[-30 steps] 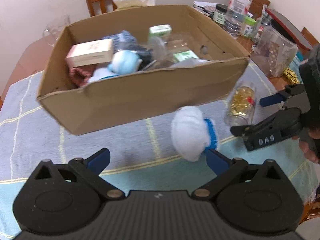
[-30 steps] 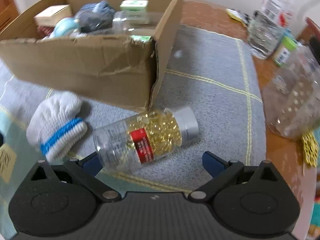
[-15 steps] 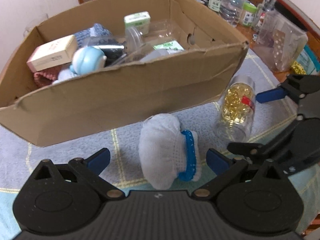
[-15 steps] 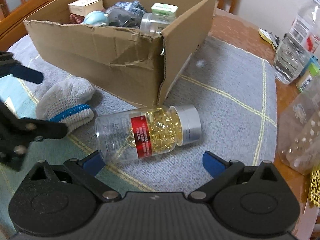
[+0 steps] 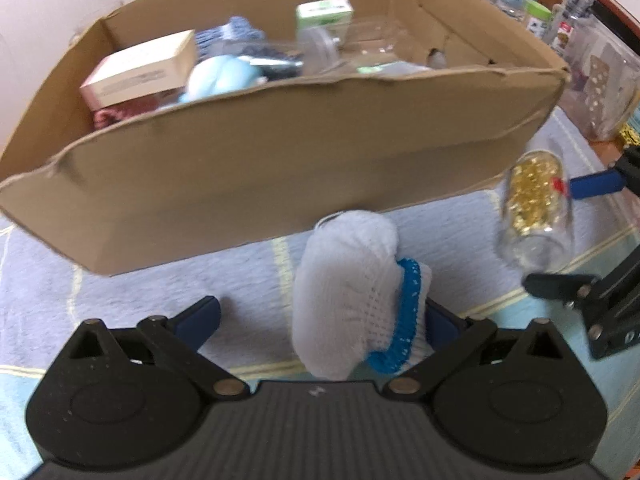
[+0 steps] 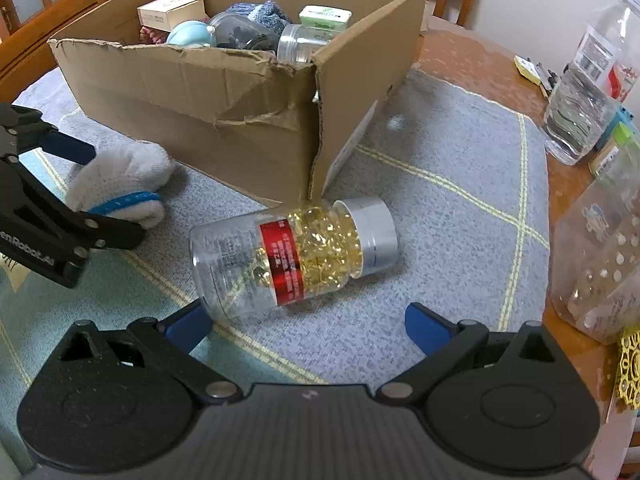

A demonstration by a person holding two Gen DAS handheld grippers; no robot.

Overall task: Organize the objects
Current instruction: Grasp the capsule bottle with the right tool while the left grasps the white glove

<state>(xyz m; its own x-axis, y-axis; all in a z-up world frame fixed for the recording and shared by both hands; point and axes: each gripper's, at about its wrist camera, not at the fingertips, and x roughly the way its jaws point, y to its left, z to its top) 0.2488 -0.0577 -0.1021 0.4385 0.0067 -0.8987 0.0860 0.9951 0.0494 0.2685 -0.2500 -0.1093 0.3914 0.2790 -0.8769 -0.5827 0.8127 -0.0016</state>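
Observation:
A rolled white glove with a blue cuff (image 5: 352,300) lies on the mat just in front of the cardboard box (image 5: 280,160). My left gripper (image 5: 320,320) is open with the glove between its fingers; it also shows in the right wrist view (image 6: 80,184) around the glove (image 6: 124,184). A clear bottle of gold capsules with a red label and silver cap (image 6: 292,256) lies on its side by the box corner (image 6: 316,120). My right gripper (image 6: 308,320) is open just in front of the bottle, and shows in the left wrist view (image 5: 576,232) beside the bottle (image 5: 536,208).
The box holds several items: a white carton (image 5: 140,68), a light blue object (image 5: 224,76), a green box (image 5: 324,12), a clear jar (image 6: 300,42). Water bottles (image 6: 584,96) and a clear plastic container (image 6: 600,264) stand at the right. Wooden chairs stand behind.
My left gripper has moved forward so the glove now sits between its open fingers. My right gripper has come closer to the capsule bottle. Nothing has been gripped.

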